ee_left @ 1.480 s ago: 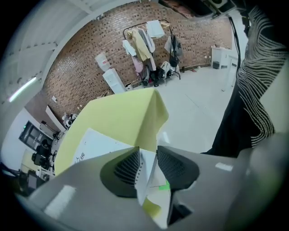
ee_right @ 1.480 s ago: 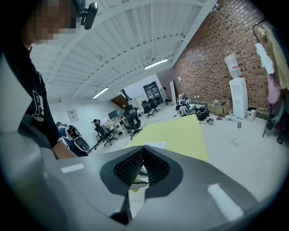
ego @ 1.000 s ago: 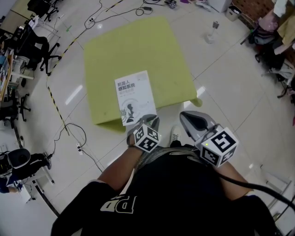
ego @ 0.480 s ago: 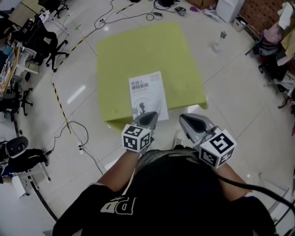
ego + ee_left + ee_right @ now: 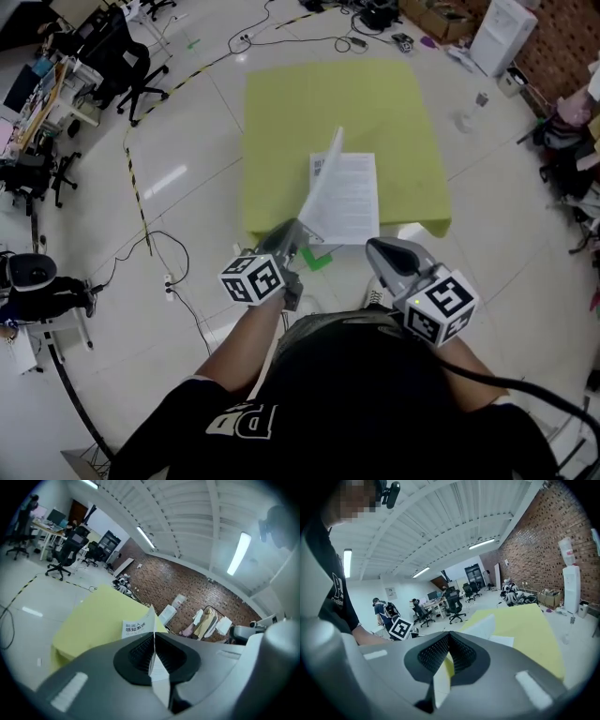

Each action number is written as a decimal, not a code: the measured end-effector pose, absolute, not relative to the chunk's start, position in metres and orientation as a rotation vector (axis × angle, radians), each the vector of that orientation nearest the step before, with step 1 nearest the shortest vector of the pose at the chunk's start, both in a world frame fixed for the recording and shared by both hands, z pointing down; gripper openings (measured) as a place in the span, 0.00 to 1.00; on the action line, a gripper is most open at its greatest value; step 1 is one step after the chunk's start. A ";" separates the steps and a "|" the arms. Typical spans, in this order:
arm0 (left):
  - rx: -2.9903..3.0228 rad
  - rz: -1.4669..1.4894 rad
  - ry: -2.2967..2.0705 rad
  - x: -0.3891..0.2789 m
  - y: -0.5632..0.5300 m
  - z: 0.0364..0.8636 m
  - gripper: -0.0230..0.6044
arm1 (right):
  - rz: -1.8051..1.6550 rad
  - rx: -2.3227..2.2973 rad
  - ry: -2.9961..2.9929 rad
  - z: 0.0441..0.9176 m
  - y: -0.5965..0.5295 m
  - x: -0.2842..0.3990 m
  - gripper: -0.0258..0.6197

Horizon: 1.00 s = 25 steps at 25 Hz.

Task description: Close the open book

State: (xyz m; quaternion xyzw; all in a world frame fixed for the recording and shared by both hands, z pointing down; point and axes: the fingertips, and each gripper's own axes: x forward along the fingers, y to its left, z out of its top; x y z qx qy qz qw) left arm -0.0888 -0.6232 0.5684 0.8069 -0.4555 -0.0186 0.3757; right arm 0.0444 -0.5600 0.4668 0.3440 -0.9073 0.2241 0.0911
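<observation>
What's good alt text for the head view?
The left gripper, whose jaws have just been closing on it, holds the cover raised off a book lying on a yellow-green table. The right gripper hangs beside it, jaws together, empty.

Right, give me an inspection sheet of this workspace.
Surface: yellow-green table, bare apart from the book.
Job's things: book lies open near the table's near edge, and its cover is raised.
Clutter: nothing seen on the table.
Grippers: left gripper fingers have just been closing and clamp the cover. Right gripper is shut, empty and clear of the book.
Cables: cables on the floor at left, more beyond the table.
Surroundings: office chairs, water dispenser, brick wall.
</observation>
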 end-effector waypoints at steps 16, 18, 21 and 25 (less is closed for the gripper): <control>1.667 -0.123 -1.299 -0.239 -0.589 0.661 0.07 | 0.586 1.018 -2.672 0.453 -0.538 -0.031 0.05; 1.666 -0.107 -1.293 -0.243 -0.590 0.668 0.08 | 0.584 1.028 -2.666 0.453 -0.536 -0.034 0.05; 1.657 -0.092 -1.297 -0.250 -0.591 0.677 0.08 | 0.585 1.043 -2.655 0.454 -0.533 -0.037 0.05; 1.659 -0.036 -1.295 -0.255 -0.593 0.687 0.08 | 0.581 1.073 -2.644 0.454 -0.531 -0.039 0.05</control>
